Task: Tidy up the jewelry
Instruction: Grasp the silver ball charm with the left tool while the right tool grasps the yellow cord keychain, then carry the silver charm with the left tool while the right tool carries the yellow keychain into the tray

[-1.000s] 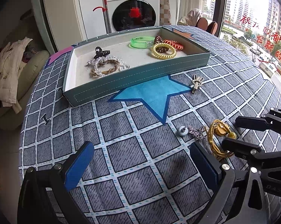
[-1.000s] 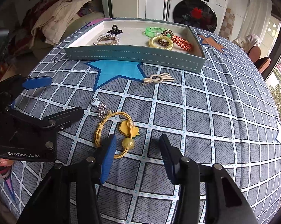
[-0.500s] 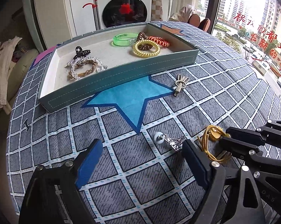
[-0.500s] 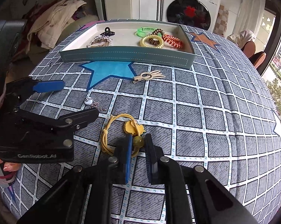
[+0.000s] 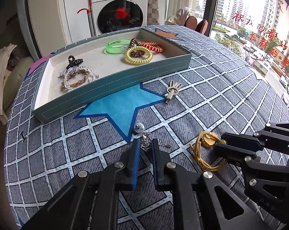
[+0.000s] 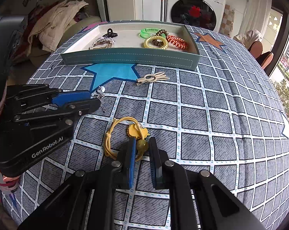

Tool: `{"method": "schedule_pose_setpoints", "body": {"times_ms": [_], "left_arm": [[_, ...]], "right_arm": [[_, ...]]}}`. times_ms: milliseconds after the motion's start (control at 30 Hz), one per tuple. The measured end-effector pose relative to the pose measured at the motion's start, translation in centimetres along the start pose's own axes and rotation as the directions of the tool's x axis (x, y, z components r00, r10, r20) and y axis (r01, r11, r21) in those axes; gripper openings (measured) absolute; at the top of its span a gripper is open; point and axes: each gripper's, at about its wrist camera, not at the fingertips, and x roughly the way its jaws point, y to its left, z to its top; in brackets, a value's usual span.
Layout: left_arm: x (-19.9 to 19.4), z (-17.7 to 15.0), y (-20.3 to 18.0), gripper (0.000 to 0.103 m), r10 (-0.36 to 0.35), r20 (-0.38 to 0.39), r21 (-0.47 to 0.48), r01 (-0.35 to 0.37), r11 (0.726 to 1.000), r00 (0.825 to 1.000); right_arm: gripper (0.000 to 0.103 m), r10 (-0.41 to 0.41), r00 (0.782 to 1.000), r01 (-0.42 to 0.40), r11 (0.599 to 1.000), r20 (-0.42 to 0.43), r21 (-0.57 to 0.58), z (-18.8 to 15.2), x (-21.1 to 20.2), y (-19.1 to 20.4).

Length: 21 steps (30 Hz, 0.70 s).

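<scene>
A grid-patterned cloth [image 5: 211,99] covered the surface, with the teal tray [image 5: 110,88] of hair ties at its far side. The left gripper [image 5: 145,146] was closing its jaws around the silver pearl earring [image 5: 144,140]. The right gripper [image 6: 142,143] had narrow jaws pinching the yellow hair tie [image 6: 123,134] (by its amber bead).
</scene>
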Motion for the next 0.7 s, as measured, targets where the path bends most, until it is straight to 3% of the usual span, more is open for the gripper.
{"method": "schedule_pose_setpoints", "body": {"times_ms": [300,700], "left_arm": [[-0.7,-0.5,2.0,0.032,-0.033,0.001,-0.098,0.033,0.995,0.999],[-2.4,-0.3,3.5,0.032,-0.018,0.033,-0.139,0.023,0.99,0.999]], "right_arm": [[0.014,0.013,1.0,-0.013,1.0,0.002,0.021,-0.1,-0.1,-0.2],[0.015,0.044,0.999,-0.046,0.996,0.027,0.072,0.9,-1.0,-1.1]]}}
